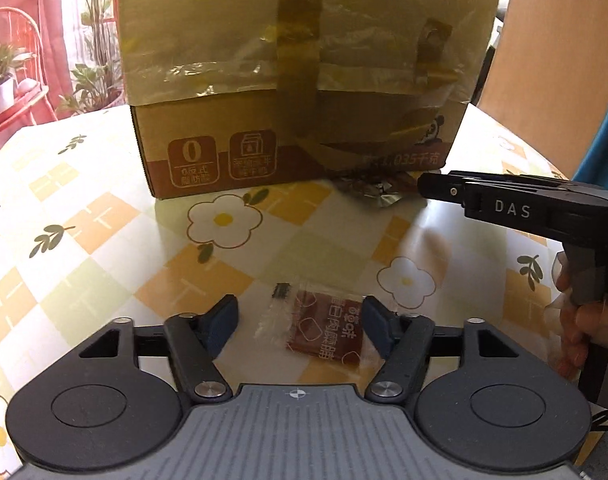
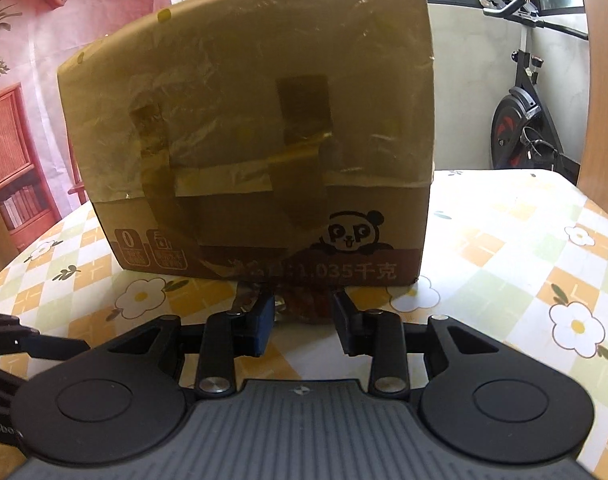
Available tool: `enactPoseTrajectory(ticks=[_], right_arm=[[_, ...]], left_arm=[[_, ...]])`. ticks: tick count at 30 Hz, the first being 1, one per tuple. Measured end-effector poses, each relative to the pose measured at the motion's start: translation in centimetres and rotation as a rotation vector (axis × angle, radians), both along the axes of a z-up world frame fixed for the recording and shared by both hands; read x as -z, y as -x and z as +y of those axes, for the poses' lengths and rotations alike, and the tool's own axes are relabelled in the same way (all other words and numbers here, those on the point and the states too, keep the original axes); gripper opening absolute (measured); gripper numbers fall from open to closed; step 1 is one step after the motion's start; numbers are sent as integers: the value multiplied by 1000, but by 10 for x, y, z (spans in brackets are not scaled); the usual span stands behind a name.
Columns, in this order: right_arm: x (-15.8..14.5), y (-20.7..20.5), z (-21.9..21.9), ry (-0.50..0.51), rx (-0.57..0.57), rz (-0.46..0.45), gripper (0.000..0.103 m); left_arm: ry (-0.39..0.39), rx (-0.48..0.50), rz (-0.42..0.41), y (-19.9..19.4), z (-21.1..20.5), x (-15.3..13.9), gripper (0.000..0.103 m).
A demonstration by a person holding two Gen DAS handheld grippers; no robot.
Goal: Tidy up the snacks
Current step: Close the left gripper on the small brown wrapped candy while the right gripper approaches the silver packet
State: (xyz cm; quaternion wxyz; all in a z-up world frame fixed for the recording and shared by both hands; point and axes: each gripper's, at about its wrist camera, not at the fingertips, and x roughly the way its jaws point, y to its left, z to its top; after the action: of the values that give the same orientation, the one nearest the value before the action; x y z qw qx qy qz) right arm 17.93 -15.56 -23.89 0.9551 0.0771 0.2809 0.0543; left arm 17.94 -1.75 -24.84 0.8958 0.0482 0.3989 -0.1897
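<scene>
Lying flat on the flowered tablecloth [image 1: 104, 216], a red-brown snack packet [image 1: 325, 330] is seen between the left gripper [image 1: 300, 320] fingers, which stand wide; its right edge sits just beside the right pad, with no pressing visible. The packet's long axis runs near to far, tilted slightly, the clear sealed end toward the left. A taped cardboard box [image 1: 296, 80] stands at the far side. At its foot a crinkled foil snack [image 1: 377, 192] is noted. The right gripper [image 2: 302, 316] is set narrow around that snack's near end; whether the pads press on it cannot be told. A hand [image 1: 579, 320] is seen on the right gripper's handle.
</scene>
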Motion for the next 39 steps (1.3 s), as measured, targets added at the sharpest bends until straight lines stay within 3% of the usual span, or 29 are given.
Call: enactPoseTrajectory(ticks=[5,7,10,21,23,25,31,39], right_arm=[[5,1,-2,-11,8,14,35],[5,2,-1,-5,9,9,35],[6,2,1,1,5,14,35],[8,3,2,2,12,12,36],[8,2,3,-1,-4,21,43],[7,-1,3,-3,-19,33,57],[-3,-16,14,37,-51,41,76],[7,-53,43,125,-121,86,73]], left_arm=[[-44,15,-41,8,-8,5,73],[-53,20,-69,11,-9,5,60],[-42,19,-71,13,-6,3,51],[0,-231,-57,-3,40,0,44],[33,-248,-46,-4,46,0,44],[25,-246,-51,-5,43,1,44],[28,-249,-66,-6,41,3,45],[49,-241,-83,2,48,6,46]])
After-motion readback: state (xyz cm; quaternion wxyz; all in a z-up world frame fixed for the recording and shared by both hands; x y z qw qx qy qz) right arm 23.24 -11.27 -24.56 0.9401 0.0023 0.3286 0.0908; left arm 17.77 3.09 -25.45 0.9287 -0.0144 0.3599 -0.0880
